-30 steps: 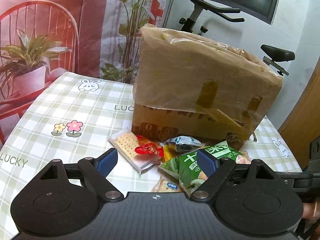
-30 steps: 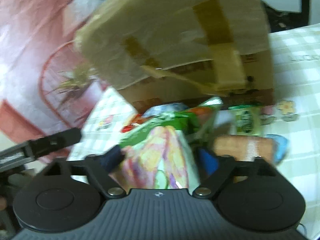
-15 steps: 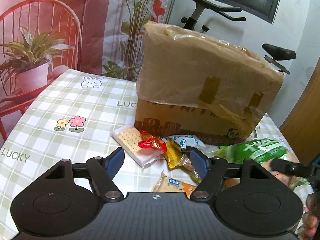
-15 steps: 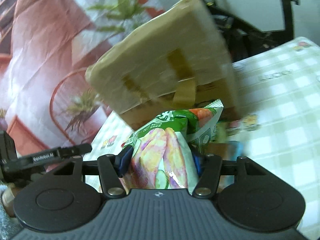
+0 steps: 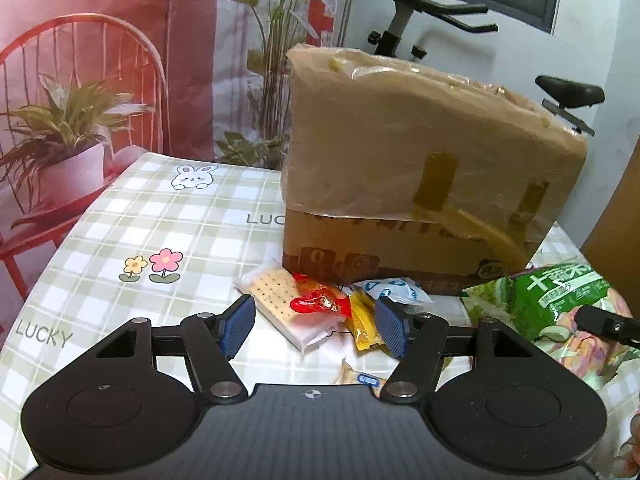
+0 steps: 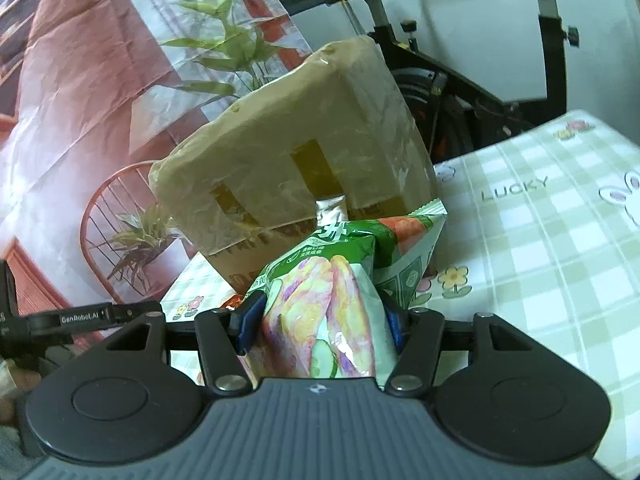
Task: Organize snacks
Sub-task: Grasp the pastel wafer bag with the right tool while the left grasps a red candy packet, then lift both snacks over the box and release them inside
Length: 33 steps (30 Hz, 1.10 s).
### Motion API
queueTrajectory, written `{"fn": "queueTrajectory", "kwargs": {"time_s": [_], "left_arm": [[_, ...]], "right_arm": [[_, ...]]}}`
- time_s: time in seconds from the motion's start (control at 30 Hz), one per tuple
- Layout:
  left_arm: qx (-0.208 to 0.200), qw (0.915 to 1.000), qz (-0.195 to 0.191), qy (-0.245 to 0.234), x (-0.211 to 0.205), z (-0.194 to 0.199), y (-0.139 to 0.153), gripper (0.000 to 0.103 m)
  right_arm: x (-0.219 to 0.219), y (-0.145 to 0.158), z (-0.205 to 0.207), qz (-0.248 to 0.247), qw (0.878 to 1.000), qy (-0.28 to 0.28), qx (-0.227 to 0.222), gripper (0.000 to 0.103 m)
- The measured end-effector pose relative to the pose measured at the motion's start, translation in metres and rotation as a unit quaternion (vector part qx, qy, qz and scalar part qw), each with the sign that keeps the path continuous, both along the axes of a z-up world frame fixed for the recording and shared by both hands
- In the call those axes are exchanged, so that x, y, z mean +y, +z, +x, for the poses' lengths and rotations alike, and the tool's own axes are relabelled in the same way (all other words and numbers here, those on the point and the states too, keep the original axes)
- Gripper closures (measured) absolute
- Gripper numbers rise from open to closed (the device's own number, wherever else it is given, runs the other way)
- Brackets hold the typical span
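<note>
While the right gripper [image 6: 320,326] is clamped on the green snack bag [image 6: 332,292], with the bag bulging out between its blue pads [image 6: 250,320], the relation that matters next is where the cardboard box [image 6: 288,168] lies from that bag. In the right wrist view the box sits ahead at about 11 o'clock, its plastic-wrapped upper part rising above the bag's top seam. The bag's long axis runs straight forward along the fingers, toward 12 o'clock, so its sealed top edge leads toward the box. Whether the box top is open cannot be told from either view; if the bag is meant to go inside, it would probably have to be raised over the near wall first.

In the left wrist view the left gripper [image 5: 314,330] has its fingers apart and holds nothing. Just ahead of it on the checked tablecloth [image 5: 120,232] lie the cracker packet [image 5: 280,304], the red wrapped sweet [image 5: 316,302], the yellow sachet [image 5: 362,326] and the blue-and-white packet [image 5: 394,290], all close against the front of the box [image 5: 420,200]. They sit between 11 and 1 o'clock from that gripper, so the left hand is much nearer to them. The cracker packet's long axis runs from 10 to 4 o'clock. The green bag [image 5: 560,304] appears at 3 o'clock, held off the table by the other tool.
</note>
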<state>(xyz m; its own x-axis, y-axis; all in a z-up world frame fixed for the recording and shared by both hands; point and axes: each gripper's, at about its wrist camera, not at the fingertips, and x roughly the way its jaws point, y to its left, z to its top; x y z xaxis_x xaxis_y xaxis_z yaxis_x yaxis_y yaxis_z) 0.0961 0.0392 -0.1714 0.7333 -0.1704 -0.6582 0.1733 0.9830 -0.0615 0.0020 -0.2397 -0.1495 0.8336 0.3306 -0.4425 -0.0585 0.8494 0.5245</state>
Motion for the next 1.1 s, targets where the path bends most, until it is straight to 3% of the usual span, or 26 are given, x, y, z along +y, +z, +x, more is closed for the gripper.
{"fn": "queueTrajectory", "kwargs": {"time_s": [0.13,0.27,0.57,0.77,0.97,1.1], "left_arm": [[0.016,0.9998,0.006,-0.005,-0.003,0.018,-0.011,0.039],[0.033,0.9995,0.002,0.002,-0.004,0.042,-0.026,0.051],[0.047,0.9984,0.030,0.013,-0.024,0.081,-0.062,0.051],[0.040,0.9981,0.046,0.000,-0.029,0.073,-0.074,0.051],[0.006,0.9987,0.047,-0.016,-0.029,0.060,-0.061,0.081],[-0.002,0.9979,0.051,-0.038,-0.028,0.043,-0.055,0.084]], "right_arm": [[-0.002,-0.003,0.002,-0.004,1.000,-0.003,-0.006,0.043],[-0.004,-0.006,0.003,-0.008,1.000,-0.007,-0.008,0.043],[-0.011,-0.008,0.008,-0.009,1.000,-0.016,-0.004,0.043],[-0.013,-0.009,0.009,-0.012,1.000,-0.019,-0.002,0.043],[-0.012,-0.007,0.009,-0.017,1.000,-0.019,-0.002,0.043],[-0.013,-0.005,0.006,-0.019,1.000,-0.022,-0.001,0.043]]}}
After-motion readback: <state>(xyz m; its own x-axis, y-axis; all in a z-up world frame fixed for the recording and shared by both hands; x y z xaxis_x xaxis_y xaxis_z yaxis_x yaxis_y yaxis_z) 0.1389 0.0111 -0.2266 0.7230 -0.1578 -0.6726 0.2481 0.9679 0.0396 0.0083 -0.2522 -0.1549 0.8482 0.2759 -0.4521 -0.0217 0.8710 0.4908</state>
